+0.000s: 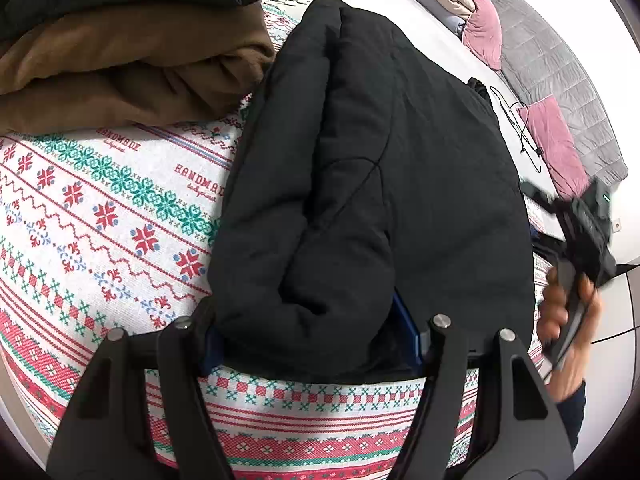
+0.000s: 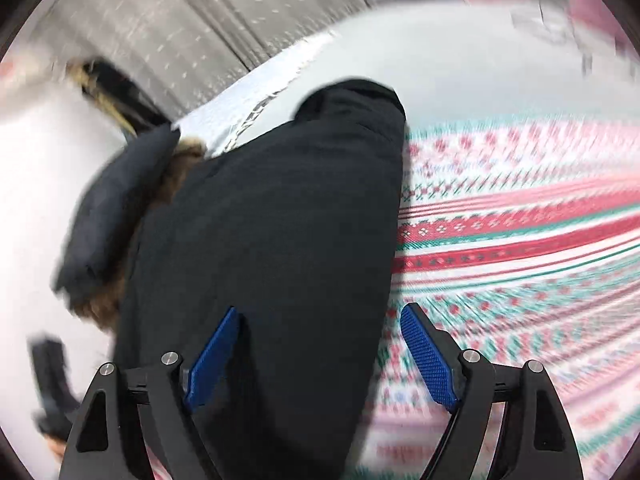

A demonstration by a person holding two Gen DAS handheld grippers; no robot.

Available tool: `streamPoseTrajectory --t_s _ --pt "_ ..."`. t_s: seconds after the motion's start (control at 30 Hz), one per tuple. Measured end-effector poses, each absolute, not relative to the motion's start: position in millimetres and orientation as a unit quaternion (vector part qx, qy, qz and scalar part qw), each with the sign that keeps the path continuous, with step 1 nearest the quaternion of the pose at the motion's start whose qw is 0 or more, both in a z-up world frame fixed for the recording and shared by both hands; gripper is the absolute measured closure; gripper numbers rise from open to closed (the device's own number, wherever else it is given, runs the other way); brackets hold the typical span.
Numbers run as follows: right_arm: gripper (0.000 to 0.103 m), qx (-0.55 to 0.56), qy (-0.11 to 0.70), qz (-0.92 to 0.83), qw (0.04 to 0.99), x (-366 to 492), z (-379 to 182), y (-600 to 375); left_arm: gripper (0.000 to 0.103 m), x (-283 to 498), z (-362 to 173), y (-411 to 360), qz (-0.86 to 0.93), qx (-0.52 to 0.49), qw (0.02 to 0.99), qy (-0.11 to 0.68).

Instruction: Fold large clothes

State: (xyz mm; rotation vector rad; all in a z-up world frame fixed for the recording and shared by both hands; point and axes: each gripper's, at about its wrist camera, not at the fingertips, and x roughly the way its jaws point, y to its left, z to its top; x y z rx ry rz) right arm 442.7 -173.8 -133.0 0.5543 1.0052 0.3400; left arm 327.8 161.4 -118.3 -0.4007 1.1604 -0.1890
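Left gripper [image 1: 314, 344] jaws wide, around black jacket [image 1: 360, 160] fold, right gripper [image 2: 320, 356] jaws wide, holding nothing

Left gripper [image 1: 312, 344]: jaws spread wide, dark padded fabric bulging between them, both blue pads mostly hidden behind it; whether they grip cannot be told. Right gripper [image 2: 320, 356]: jaws apart, blue pads [image 2: 428, 360] bare, nothing pinched. In the left wrist view, the right hand [image 1: 568, 320] wraps its gripper's handle, at far right, blurred.
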Motion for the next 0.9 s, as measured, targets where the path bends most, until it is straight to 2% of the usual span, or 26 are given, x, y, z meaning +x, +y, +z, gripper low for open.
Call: streamPoseTrajectory --t_s 0.2,0.43,0.67,0.9 --pt "0.019 0.358 0.473 0.18 0.785 498.6 -162.9 -192.1 0.034 328.6 -119.7 163.5 -0.089 -0.188 0.813 0.544" --pt "0.02 0.359 0.476 0.183 0.782 537.8 -177.5 -179.0 0.034 329.2 -121.5 166.5 -0.087 -0.195 0.812 0.543" --pt "0.046 0.247 0.472 0.156 0.832 534.5 -156.5 -149.5 0.044 328.4 -115.3 156.4 -0.071 -0.181 0.824 0.532" --pt "0.057 0.155 0.451 0.112 0.872 523.9 -132.5 -116.9 0.054 326.8 -114.1 154.8 -0.065 -0.175 0.83 0.525"
